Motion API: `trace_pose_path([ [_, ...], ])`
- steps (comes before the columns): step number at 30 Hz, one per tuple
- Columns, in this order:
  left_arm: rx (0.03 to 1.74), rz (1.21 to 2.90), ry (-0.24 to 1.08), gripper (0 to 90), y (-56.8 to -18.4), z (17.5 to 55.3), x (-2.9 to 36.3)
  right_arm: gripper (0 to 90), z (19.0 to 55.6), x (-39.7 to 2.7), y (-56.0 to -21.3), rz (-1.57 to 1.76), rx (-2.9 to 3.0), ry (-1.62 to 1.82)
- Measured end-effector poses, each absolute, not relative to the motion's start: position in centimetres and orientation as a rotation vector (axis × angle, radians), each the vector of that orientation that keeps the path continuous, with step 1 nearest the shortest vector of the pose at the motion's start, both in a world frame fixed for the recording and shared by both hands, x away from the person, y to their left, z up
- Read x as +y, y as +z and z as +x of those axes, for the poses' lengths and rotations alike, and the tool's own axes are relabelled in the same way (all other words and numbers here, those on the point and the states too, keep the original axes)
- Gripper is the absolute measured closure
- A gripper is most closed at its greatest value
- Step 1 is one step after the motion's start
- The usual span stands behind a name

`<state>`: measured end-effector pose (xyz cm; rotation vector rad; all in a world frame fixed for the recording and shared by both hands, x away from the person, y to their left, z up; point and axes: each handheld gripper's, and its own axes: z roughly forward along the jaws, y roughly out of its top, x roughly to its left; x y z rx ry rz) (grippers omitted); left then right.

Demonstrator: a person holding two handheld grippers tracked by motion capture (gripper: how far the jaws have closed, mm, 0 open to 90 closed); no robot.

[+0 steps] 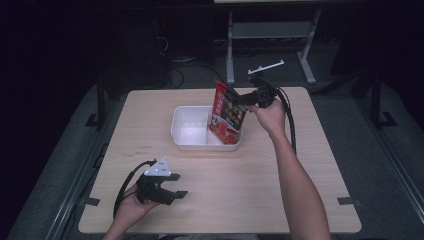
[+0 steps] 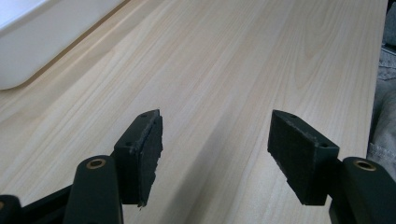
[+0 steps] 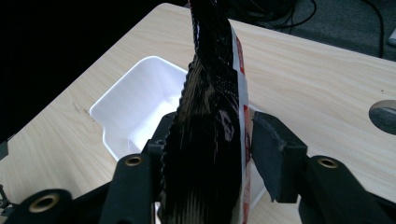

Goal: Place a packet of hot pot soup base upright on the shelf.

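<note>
A red and black snack bag (image 1: 227,112) stands tilted, with its bottom in the right compartment of the white divided tray (image 1: 187,127). My right gripper (image 1: 239,98) is at the bag's upper edge. In the right gripper view the bag (image 3: 210,126) rises between the jaws of my right gripper (image 3: 208,149). The left jaw lies against the bag, while the right pad (image 3: 271,154) stands a little off the bag's side. My left gripper (image 1: 176,186) rests low over the near left of the table, open, with nothing between the jaws of my left gripper (image 2: 215,144).
The tray (image 3: 135,93) has a bare left compartment, and its corner (image 2: 28,42) shows ahead of the left gripper. The wooden table (image 1: 280,170) has a round cable hole (image 3: 384,116) at one side. Table legs and cables lie on the dark floor beyond.
</note>
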<state>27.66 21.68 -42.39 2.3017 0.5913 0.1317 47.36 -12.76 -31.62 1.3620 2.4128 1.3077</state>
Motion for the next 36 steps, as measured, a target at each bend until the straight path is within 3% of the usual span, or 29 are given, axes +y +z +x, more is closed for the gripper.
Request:
trace_pose_path([
  [36, 0.604, 2.311, 0.123, 34.9, -42.7, 27.8, 21.8, 45.4, 43.9, -15.5, -32.3, 1.307, 2.485, 1.33],
])
